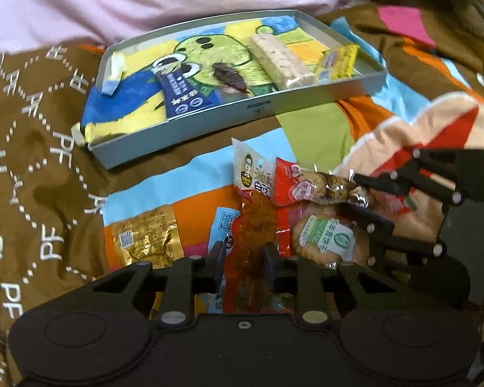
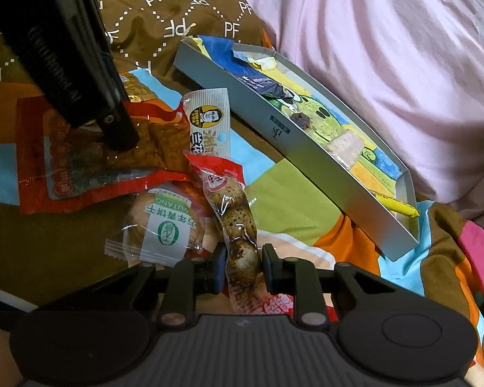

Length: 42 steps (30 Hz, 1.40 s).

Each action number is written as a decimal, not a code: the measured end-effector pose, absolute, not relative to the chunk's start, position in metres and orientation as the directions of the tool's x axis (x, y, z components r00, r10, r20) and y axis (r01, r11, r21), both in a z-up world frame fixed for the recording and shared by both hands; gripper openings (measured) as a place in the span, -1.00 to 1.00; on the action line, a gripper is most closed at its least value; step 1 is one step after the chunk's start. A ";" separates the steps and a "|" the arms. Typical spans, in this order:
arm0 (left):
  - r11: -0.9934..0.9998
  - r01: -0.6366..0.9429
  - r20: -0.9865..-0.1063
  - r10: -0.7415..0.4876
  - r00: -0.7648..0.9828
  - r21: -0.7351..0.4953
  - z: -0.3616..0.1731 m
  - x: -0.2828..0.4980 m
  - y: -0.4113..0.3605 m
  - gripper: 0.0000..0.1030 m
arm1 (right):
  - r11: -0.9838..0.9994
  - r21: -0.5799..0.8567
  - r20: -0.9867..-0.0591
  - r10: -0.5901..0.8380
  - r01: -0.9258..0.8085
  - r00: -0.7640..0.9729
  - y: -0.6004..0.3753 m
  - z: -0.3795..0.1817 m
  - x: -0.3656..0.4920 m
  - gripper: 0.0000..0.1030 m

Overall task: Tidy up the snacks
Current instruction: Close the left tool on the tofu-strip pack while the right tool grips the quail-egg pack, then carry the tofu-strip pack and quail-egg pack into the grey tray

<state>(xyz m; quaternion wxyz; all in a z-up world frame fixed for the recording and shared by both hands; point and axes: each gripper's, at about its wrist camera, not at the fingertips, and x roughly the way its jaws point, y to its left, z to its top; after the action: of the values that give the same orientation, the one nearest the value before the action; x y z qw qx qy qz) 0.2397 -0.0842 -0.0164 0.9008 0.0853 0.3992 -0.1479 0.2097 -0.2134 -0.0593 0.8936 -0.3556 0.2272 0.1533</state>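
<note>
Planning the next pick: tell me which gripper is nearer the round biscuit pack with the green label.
Right. The right gripper, shut on the speckled egg pack, sits right beside the biscuit pack. The left gripper grips the red-brown tofu pack, slightly farther off.

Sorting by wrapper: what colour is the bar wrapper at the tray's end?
Yellow wrapper, clearest in the left wrist view.

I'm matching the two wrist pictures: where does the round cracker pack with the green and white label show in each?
Left wrist view: round cracker pack lies lower right of centre, beneath the egg pack.
Right wrist view: round cracker pack sits lower left of centre, beside the egg pack.
Shared landmark: the grey tray.
</note>
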 end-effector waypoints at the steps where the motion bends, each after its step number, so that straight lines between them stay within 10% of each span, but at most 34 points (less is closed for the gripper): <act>1: 0.943 0.332 -0.745 -0.208 0.634 0.018 -0.016 0.241 -0.083 -0.47 | 0.701 -0.564 -0.517 0.112 -0.436 0.848 -0.214 -0.059 0.210 -0.50; 14: 0.894 0.409 -0.720 -0.407 0.563 -0.185 -0.004 0.241 -0.089 -0.48 | 0.833 -0.363 -0.573 0.155 -0.418 0.805 -0.243 -0.035 0.222 -0.51; 22: 0.918 0.388 -0.755 -0.310 0.578 -0.081 -0.014 0.247 -0.106 -0.56 | 0.903 -0.183 -0.584 0.218 -0.388 0.782 -0.270 -0.009 0.222 -0.53; 42: 0.959 0.281 -0.749 -0.209 0.629 -0.031 -0.006 0.255 -0.116 -0.73 | 0.792 -0.474 -0.522 0.101 -0.386 0.847 -0.236 -0.041 0.218 -0.55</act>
<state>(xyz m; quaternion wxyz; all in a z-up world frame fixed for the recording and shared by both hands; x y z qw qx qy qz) 0.2552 -0.1164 -0.0061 0.9015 0.0442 0.4086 -0.1357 0.2175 -0.2358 -0.0409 0.9150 -0.2940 0.2423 0.1331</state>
